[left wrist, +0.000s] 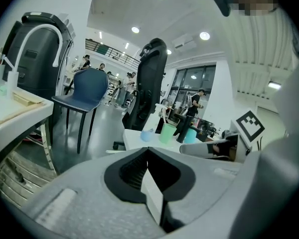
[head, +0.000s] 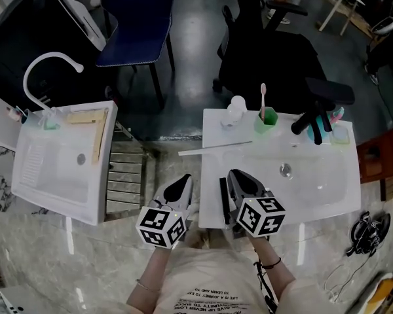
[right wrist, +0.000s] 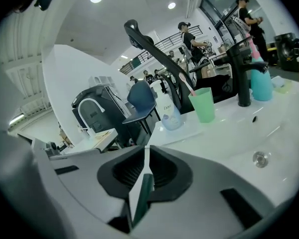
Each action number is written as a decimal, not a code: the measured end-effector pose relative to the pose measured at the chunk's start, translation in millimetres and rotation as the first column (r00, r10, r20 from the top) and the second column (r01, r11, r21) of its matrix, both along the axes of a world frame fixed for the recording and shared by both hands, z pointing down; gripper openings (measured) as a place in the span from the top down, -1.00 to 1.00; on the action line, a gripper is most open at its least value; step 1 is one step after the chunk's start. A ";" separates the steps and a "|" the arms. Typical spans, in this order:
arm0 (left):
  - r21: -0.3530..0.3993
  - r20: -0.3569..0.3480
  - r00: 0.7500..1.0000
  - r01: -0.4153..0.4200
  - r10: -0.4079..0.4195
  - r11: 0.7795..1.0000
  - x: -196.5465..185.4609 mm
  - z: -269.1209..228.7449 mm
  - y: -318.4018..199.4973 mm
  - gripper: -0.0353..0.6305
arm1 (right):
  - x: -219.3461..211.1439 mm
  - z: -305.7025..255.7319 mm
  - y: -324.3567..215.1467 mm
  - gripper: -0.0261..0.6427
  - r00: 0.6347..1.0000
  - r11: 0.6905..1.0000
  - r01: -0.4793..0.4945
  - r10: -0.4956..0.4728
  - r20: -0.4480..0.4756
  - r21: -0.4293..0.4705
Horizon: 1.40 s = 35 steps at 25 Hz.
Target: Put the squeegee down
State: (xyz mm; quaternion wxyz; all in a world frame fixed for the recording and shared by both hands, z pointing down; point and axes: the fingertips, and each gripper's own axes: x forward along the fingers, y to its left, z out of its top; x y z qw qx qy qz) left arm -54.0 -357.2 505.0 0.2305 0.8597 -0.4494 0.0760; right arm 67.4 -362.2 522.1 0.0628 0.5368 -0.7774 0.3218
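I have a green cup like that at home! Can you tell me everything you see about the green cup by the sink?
The green cup is a plain tumbler, see-through green like plastic, and wider at the top. It stands upright on the back ledge of the white sink, between a clear soap bottle and the black tap, touching neither. A pinkish toothbrush stands inside it and sticks out above the rim.

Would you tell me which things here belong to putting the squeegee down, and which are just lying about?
Job: right gripper, fingers shut and empty; dark bar beside it, probably the squeegee; white sink beneath.
Lying about: green cup; soap bottle; black faucet; long white rod.
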 end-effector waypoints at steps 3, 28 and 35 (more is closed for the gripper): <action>0.032 0.006 0.999 -0.035 0.035 0.999 6.8 -11.7 -0.8 0.82 | 8.8 -10.6 -1.3 0.87 1.000 0.999 -0.001 0.001 0.004 0.036; 0.294 0.018 1.000 -0.020 0.015 0.956 0.7 -101.5 -28.7 0.82 | 80.5 -110.8 -14.9 0.91 0.995 0.939 -0.101 0.101 0.015 0.330; 0.329 0.022 0.999 0.018 -0.027 0.944 -13.6 -113.3 -33.9 0.82 | 94.3 -125.4 -18.8 0.91 0.991 0.921 -0.130 0.131 0.020 0.367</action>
